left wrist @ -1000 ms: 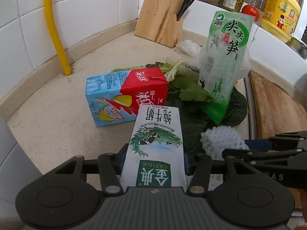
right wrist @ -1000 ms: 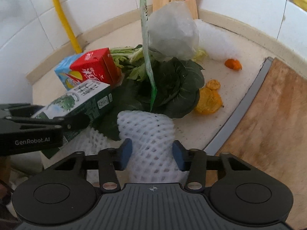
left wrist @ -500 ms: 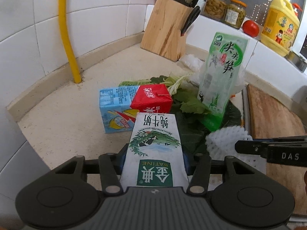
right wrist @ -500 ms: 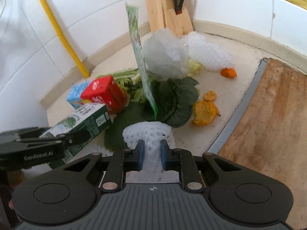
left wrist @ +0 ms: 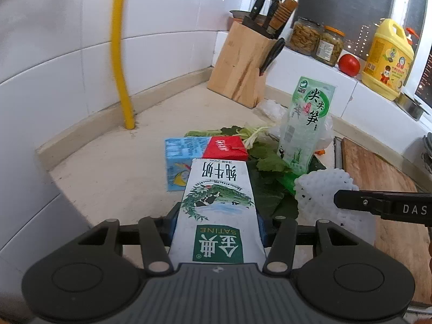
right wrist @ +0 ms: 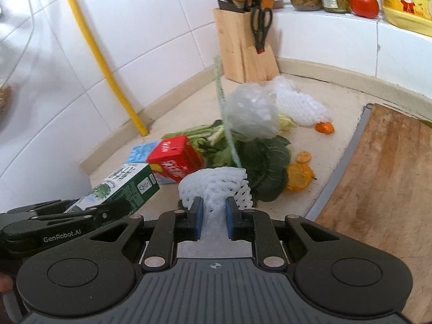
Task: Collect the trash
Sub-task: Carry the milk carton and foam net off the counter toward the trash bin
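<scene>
My left gripper is shut on a white and green milk carton and holds it above the counter; the carton also shows in the right wrist view. My right gripper is shut on a white foam fruit net, lifted off the counter; the net also shows in the left wrist view. On the counter lie a red and blue drink carton, green leaves, a green snack wrapper, a clear plastic bag, another foam net and orange peel.
A wooden cutting board lies on the right. A knife block stands in the corner. A yellow pipe runs down the tiled wall. Jars, a tomato and a yellow bottle sit on the ledge.
My right gripper has closed on the foam net and lifted it. Both grippers have risen and pulled back from the trash pile, each with its item.
</scene>
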`<state>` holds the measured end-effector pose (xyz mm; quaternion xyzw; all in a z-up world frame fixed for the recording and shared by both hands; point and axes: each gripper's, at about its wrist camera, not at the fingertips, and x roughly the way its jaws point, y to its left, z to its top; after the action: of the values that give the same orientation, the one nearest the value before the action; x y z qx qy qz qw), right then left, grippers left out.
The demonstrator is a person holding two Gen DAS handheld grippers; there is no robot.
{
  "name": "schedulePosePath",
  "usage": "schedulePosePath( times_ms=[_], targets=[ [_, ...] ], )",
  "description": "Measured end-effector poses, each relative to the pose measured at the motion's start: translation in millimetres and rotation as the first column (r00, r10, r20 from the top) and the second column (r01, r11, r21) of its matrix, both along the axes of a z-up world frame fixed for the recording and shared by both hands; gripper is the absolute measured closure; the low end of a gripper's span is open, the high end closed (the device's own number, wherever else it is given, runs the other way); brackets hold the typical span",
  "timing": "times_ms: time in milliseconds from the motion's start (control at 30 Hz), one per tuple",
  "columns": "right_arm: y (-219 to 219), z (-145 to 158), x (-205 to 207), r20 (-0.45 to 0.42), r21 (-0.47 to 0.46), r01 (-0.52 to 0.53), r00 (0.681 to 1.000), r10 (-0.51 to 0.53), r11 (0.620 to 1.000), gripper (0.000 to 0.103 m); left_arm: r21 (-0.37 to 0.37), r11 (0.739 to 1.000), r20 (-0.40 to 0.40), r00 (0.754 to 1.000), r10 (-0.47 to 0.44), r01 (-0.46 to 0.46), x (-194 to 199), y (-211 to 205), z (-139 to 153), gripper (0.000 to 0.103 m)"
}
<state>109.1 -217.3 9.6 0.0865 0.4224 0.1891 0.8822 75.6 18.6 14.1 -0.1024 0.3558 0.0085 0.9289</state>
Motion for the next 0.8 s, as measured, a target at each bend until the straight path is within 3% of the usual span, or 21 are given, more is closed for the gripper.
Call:
schedulePosePath(
  times_ms=[800],
  targets=[
    [45.8, 14.4, -26.2, 0.04, -0.006, -0.087, 0.995, 0.087, 0.996, 0.08, -0.009, 0.994, 0.028, 0.994, 0.106, -0.106, -54.8, 27.5, 3.2, 0.057]
  ],
)
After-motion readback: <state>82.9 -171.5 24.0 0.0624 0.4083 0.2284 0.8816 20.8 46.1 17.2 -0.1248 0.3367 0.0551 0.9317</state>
